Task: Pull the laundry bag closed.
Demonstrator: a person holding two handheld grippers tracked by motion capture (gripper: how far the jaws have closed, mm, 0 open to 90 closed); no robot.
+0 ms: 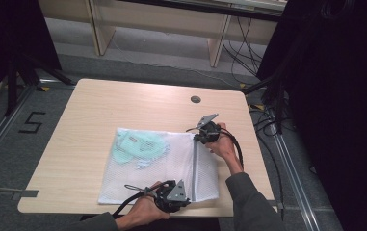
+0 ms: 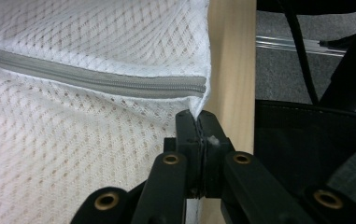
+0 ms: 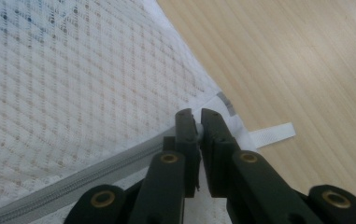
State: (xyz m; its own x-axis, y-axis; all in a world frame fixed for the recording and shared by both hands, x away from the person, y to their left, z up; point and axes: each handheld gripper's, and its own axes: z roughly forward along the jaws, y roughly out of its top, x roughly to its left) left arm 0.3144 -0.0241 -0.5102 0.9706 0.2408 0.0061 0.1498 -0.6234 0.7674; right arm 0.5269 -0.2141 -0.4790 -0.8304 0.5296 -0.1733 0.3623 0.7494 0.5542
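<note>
A white mesh bag lies flat on the wooden table with a pale green garment inside it. Its grey zipper runs along the right side, from far to near. My left gripper is at the near end of that zipper, by the table's front edge. In the left gripper view, the left gripper is shut on the bag's edge just below the zipper's end. My right gripper is at the far end. There the right gripper pinches the bag's corner by the zipper.
A white ribbon tab sticks out of the bag's far corner onto bare wood. A round cable hole lies behind the right gripper. Black cables trail on the floor to the right. The table's front edge is beside the left gripper.
</note>
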